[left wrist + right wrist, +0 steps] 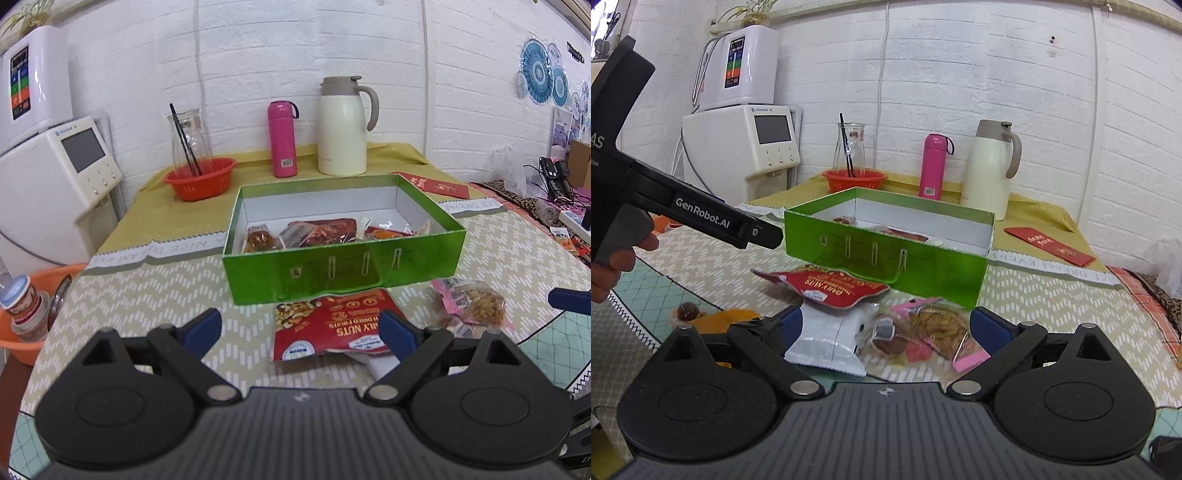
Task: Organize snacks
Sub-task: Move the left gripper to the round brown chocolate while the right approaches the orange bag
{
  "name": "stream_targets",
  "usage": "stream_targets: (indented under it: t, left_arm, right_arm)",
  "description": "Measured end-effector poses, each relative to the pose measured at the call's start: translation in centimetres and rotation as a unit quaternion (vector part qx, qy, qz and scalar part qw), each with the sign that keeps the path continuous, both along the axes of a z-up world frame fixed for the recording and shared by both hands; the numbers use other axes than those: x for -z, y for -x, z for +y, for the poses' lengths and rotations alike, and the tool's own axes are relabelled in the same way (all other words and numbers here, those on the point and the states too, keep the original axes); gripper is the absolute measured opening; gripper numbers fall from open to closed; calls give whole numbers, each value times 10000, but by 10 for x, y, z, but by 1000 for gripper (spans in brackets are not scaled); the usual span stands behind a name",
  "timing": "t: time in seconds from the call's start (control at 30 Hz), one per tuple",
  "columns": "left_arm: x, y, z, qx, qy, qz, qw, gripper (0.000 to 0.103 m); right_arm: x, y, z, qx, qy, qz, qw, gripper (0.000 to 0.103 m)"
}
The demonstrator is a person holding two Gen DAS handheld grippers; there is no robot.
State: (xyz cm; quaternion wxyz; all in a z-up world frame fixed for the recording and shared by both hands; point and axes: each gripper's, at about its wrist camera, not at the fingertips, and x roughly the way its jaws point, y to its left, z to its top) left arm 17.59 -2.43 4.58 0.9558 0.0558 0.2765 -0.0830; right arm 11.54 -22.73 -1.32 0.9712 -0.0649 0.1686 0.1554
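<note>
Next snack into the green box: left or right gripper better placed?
Left, probably. The open left gripper frames the red nuts pouch, which lies against the green box. The right gripper, also open, faces a white packet and clear bag.

Near the green box [343, 271] we find its front wall blocked low by the red nuts packet [332, 325], which touches it, with the pink-and-clear snack bag [471, 304] just right. Bare tablecloth [147, 295] lies open left. The box's open top is unobstructed; its far half shows bare floor.
</note>
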Motion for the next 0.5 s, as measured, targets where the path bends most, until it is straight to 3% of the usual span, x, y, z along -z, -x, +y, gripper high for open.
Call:
stream_targets:
  t: [0.23,0.37,0.5]
  left_arm:
    - [25,23,33,227,461,279,9983,91]
    - [37,32,50,357,777,538,9949,91]
    - [42,42,65,339,836,559,9943,91]
  right_arm:
    - [23,25,14,-122,-106,381,9991,103]
    - [28,30,34,-463,-200,561,9971,103]
    - [32,29,63,-926,-383,770,9920,103]
